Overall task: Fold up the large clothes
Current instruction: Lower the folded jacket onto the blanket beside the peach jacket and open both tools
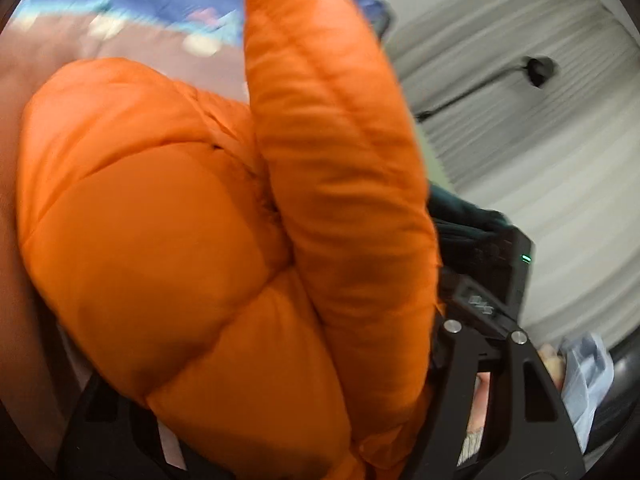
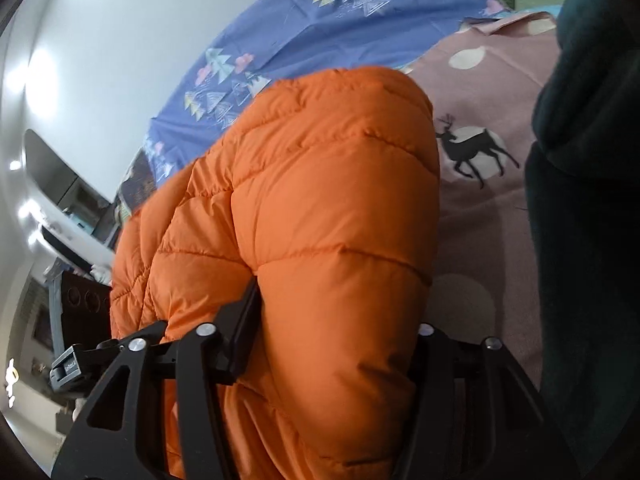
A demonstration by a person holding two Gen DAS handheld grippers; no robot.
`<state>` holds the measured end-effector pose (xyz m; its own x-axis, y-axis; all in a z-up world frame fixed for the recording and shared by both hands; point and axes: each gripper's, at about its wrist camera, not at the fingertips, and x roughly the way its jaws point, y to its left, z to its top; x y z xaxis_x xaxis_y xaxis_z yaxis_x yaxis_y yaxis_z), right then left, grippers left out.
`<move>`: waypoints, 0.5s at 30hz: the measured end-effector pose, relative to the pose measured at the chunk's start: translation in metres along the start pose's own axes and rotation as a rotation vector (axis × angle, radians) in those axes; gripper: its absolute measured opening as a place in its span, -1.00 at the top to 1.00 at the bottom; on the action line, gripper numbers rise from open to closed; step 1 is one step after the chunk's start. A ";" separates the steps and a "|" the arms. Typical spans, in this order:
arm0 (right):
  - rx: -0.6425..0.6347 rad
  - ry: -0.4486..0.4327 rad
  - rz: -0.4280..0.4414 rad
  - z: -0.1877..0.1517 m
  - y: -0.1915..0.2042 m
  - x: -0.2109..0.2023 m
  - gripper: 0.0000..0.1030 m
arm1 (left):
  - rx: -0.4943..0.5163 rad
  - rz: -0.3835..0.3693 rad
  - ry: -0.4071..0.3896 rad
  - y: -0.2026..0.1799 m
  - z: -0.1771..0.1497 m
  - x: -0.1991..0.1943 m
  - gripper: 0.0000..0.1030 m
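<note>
An orange quilted puffer jacket [image 1: 192, 216] fills the left wrist view, bunched into thick folds between my left gripper's [image 1: 280, 420] black fingers, whose tips are hidden by the fabric. In the right wrist view the same jacket [image 2: 320, 200] bulges between my right gripper's [image 2: 336, 320] two black fingers [image 2: 244, 328], which press on a thick padded fold. The jacket is lifted above the bed.
A pink bedsheet [image 2: 488, 208] with a deer print and a blue patterned quilt [image 2: 320, 28] lie under the jacket. A dark teal garment [image 2: 584, 200] hangs at the right. Grey curtains [image 1: 540, 140] and a black device [image 1: 516, 264] stand at the right.
</note>
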<state>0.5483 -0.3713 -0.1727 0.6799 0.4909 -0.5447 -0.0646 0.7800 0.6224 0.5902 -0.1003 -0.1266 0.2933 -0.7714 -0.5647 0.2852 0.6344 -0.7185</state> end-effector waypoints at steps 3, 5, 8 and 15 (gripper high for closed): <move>-0.019 -0.006 -0.033 -0.001 0.005 -0.006 -0.30 | 0.063 0.054 -0.042 -0.013 -0.002 -0.009 -0.44; -0.025 0.011 -0.058 -0.004 0.010 -0.012 -0.44 | 0.076 0.098 -0.077 -0.026 -0.004 -0.018 -0.49; -0.073 0.011 -0.129 -0.003 0.021 -0.029 -0.46 | 0.135 0.177 -0.161 -0.037 0.000 -0.045 -0.60; -0.284 -0.191 -0.323 -0.005 0.070 -0.087 -0.28 | 0.224 0.423 -0.233 -0.069 0.002 -0.106 -0.70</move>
<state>0.4809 -0.3576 -0.0847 0.8185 0.1461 -0.5556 -0.0069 0.9695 0.2449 0.5407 -0.0621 -0.0159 0.6125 -0.4302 -0.6632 0.2780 0.9026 -0.3287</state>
